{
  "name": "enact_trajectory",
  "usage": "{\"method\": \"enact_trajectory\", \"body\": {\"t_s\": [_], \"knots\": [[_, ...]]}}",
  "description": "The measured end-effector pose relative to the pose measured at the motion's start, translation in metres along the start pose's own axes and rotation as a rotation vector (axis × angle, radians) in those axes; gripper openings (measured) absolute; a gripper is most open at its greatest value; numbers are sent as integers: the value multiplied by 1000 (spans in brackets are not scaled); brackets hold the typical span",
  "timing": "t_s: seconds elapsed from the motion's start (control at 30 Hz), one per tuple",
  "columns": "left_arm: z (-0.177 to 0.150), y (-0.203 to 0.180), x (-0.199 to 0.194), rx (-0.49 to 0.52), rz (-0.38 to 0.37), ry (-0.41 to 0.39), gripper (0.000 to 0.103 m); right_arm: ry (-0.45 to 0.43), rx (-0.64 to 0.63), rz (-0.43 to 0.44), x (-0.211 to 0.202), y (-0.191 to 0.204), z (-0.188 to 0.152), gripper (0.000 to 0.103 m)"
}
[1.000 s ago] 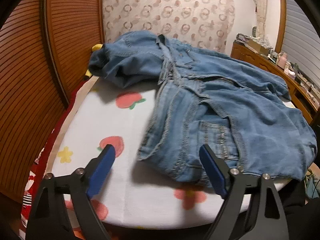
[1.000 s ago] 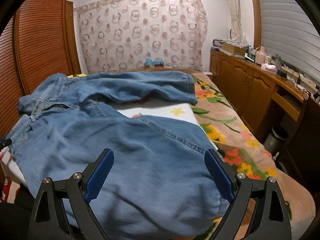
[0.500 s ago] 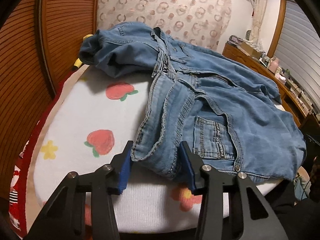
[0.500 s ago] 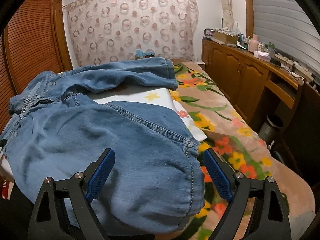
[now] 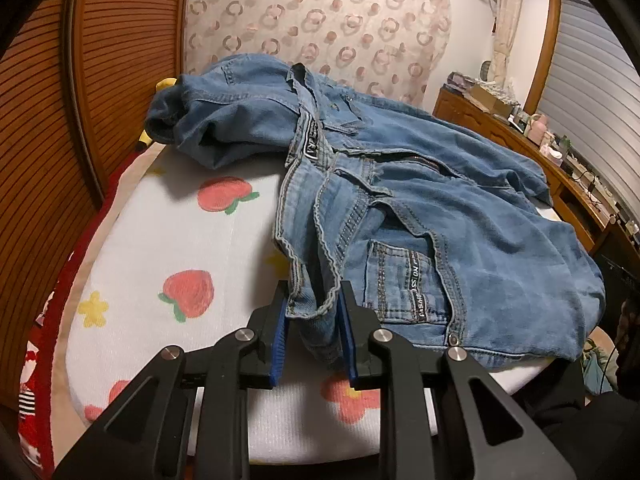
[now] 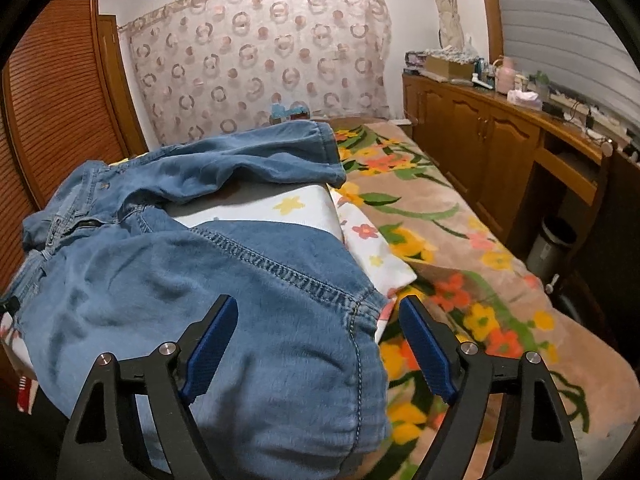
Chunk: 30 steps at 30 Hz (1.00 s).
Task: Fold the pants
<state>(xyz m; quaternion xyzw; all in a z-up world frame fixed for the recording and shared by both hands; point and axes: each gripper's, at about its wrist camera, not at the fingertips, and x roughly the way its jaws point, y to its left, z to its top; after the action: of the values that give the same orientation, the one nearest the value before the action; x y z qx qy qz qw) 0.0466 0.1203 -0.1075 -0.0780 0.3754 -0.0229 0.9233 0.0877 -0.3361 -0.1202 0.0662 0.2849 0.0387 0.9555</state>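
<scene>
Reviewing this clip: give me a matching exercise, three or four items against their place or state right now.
Things:
1. left hand-held gripper
2. right hand-held gripper
3. jeans
4. wooden cabinet

States:
A. jaws wide, nothing pinched
B. spread unfolded over the strawberry-print pad
C. closed on the denim waistband corner
D. stands along the bed's far side

Pairs: 1-C, 2-A, 3-B, 4-D

I can read little from here — a black strip label (image 5: pixel 416 286) sewn down the jeans' (image 5: pixel 500 248) back pocket, lower right of centre, shows pale capitals, roughly "NO SS"; the waistband tab (image 5: pixel 311 145) stays illegible.
</scene>
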Motion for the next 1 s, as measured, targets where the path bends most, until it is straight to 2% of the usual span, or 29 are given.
{"method": "enact_trajectory", "body": {"t_s": [0.17,0.27,0.3,0.47,0.53,0.67,0.7,0.83,1.0], "knots": [[-1,1,2,-1,4,4,24,43,12,11,6,-4,-3,79],[-1,1,1,0,6,3,24,68,24,18,6,-9,-6,72],[-1,2,1,1,6,1,24,78,26,26,5,-11,-7,65],[1,1,-1,-3,-1,2,20,122,38,54,6,-16,-7,47],[2,-2,-2,3,0,3,18,107,49,38,2,-20,-6,28],[4,-11,-11,38,-12,-7,15,100,33,43,1,-20,-4,17],[5,-13,-13,41,-13,-12,15,95,23,36,0,-19,-4,11],[10,-19,-25,48,-27,-46,12,58,6,25,-9,-11,-2,6],[19,-28,-46,64,-42,-97,10,-34,-20,5,-37,-7,10,4]]}}
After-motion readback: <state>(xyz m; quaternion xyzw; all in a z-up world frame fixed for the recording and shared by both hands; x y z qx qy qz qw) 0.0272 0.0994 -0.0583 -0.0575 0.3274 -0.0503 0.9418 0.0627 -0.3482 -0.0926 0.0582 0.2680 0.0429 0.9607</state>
